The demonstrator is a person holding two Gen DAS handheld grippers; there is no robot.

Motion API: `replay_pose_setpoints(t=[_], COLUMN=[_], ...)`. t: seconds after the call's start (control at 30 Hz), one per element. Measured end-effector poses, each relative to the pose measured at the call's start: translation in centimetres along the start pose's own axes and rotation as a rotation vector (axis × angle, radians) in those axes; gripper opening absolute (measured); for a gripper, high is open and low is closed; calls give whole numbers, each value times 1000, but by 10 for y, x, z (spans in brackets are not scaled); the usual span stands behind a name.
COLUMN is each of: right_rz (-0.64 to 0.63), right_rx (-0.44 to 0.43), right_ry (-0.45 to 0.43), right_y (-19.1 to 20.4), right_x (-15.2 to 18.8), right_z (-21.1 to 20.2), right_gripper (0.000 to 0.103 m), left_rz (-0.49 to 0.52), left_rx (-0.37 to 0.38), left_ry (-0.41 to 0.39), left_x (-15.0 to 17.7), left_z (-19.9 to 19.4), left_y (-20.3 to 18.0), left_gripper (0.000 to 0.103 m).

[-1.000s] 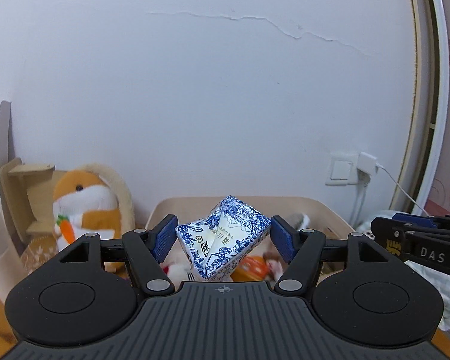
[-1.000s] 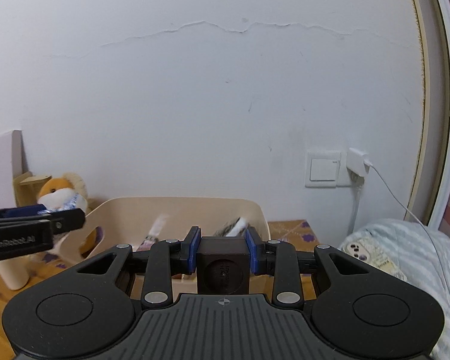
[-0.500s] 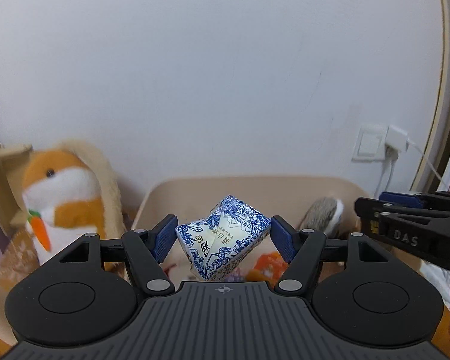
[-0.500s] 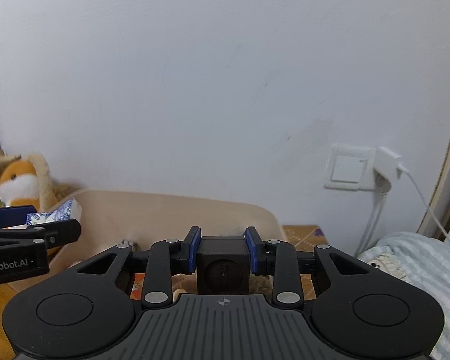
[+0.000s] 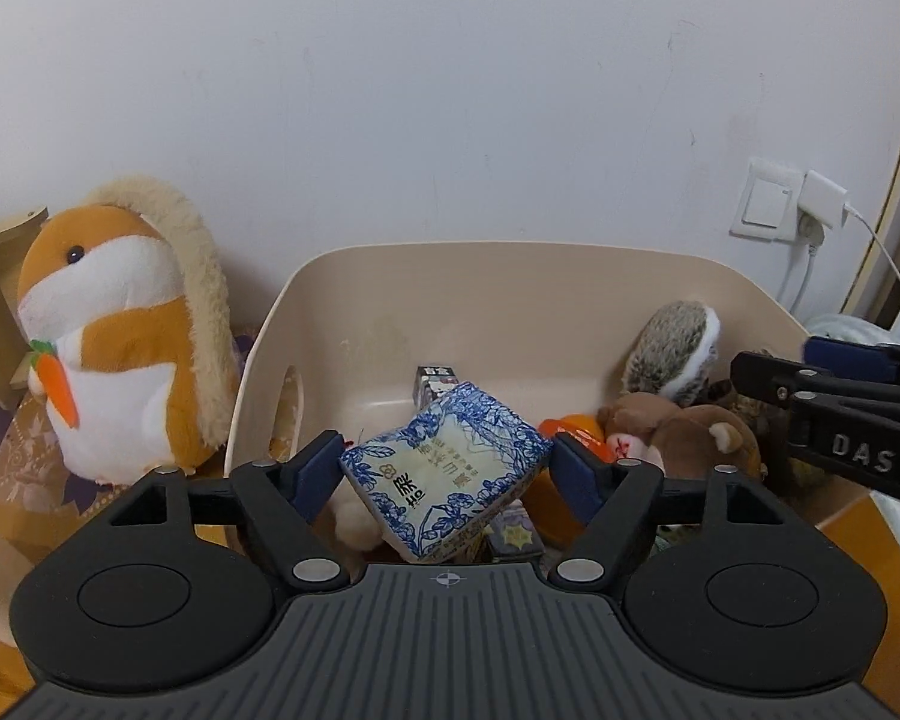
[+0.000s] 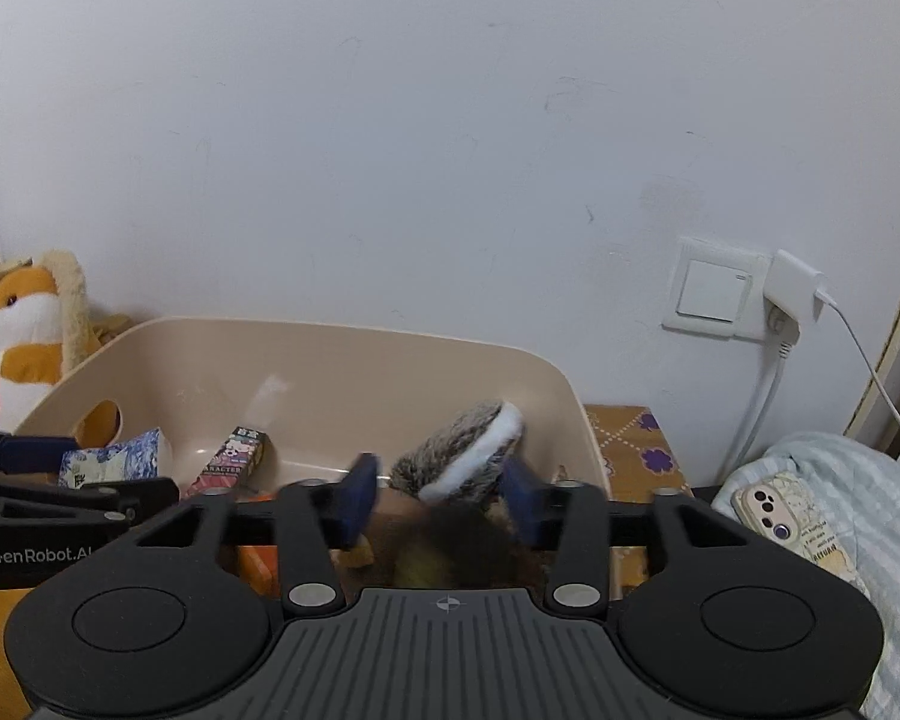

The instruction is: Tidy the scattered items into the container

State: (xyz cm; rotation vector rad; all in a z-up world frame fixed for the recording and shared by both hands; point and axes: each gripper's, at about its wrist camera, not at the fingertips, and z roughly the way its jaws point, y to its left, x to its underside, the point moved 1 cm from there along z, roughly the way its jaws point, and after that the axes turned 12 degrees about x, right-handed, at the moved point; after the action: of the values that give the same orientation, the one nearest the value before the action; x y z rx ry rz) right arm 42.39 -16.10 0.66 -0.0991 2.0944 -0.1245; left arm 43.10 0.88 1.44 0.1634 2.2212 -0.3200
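Since the earlier frames, both claws have come forward and tipped down over the beige bin (image 5: pixel 498 264), and the jaws of each have just been opening.

Left wrist view: my left claw (image 5: pixel 445 468) stands spread. The blue-patterned tissue pack (image 5: pixel 447 471) sits tilted between the pads, its long axis running across from pad to pad; a small gap shows at the right pad, and I cannot tell whether the left pad touches it. The pack is above the bin's floor, so release drops it straight in. My right claw (image 5: pixel 840 384) enters at the right edge.

Right wrist view: my right claw (image 6: pixel 441 498) is spread with nothing pinched; the dark cube it carried is not identifiable, only a blurred dark shape below the pads. A grey furry toy (image 6: pixel 462 456) lies just beyond, inside the bin.
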Motion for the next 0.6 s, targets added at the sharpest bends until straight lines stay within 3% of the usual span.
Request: replay_pose_setpoints(t=[0.2, 0.6], right_rz=[72, 91], right_rx=[-16, -12], right_ry=[-46, -59], right_y=[-17, -29], right_x=[-1, 15], right_z=[-26, -73], right_gripper=[75, 83], left_rz=[-15, 27], left_rx=[11, 5], left_ry=[-17, -61], left_x=[1, 12], left_z=[-19, -67], left_y=[-5, -28], left_gripper=[84, 85])
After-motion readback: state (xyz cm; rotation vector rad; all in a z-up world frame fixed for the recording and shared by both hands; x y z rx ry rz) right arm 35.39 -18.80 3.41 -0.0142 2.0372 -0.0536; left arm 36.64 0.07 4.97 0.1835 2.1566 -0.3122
